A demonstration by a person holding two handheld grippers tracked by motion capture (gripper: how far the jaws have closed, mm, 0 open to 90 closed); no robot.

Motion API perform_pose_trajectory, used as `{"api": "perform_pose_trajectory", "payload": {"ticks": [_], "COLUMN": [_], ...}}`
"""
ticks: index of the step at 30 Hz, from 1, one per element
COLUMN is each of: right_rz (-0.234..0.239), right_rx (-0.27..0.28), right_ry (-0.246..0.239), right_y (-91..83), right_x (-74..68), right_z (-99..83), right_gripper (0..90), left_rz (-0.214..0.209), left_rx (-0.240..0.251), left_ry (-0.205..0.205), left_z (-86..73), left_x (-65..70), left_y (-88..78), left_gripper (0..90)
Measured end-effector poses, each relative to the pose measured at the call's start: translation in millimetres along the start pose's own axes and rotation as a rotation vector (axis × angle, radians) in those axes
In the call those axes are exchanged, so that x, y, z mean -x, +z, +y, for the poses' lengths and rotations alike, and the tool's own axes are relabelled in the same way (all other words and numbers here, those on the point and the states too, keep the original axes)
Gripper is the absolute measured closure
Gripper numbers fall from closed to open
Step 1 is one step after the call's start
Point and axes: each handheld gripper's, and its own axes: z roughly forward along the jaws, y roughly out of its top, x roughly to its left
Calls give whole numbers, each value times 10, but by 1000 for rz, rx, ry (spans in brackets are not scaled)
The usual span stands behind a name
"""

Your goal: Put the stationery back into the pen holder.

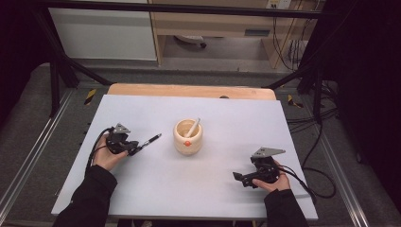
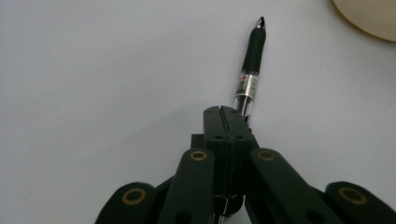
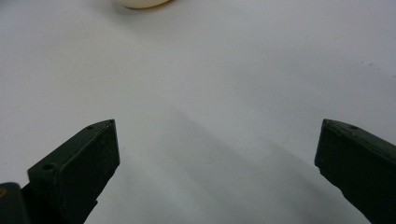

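A black pen (image 1: 150, 140) with a clear barrel and a silver tip sticks out of my left gripper (image 1: 134, 150), which is shut on its rear end. In the left gripper view the two jaws meet around the pen (image 2: 250, 70), whose tip points toward the cream cup (image 2: 369, 16). That cup (image 1: 188, 136) stands at the table's middle with a white stick (image 1: 193, 126) leaning inside and an orange spot on its front. My right gripper (image 1: 239, 177) rests at the front right, open, with nothing between its jaws (image 3: 217, 135).
A white sheet (image 1: 156, 189) covers the table, with a wooden board edge (image 1: 189, 90) at the back. Black frame bars and cables (image 1: 312, 179) run along the sides. The cup's base (image 3: 140, 3) lies far ahead in the right gripper view.
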Motion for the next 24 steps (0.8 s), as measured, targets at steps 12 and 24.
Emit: {"api": "perform_pose_trajectory", "payload": {"ticks": [12, 24], "right_rz": [0, -1], "right_rx": [0, 2], "right_ry": [-1, -2], "right_y": [-1, -8], "right_x": [2, 3], "right_z": [1, 3], "right_gripper": [8, 8], "left_rz": [-57, -51], "left_rx": [-15, -40], "left_ry": [28, -5], "left_z": [-61, 242], "left_x": [112, 152], "left_y": [-36, -115], "left_gripper": [899, 602]}}
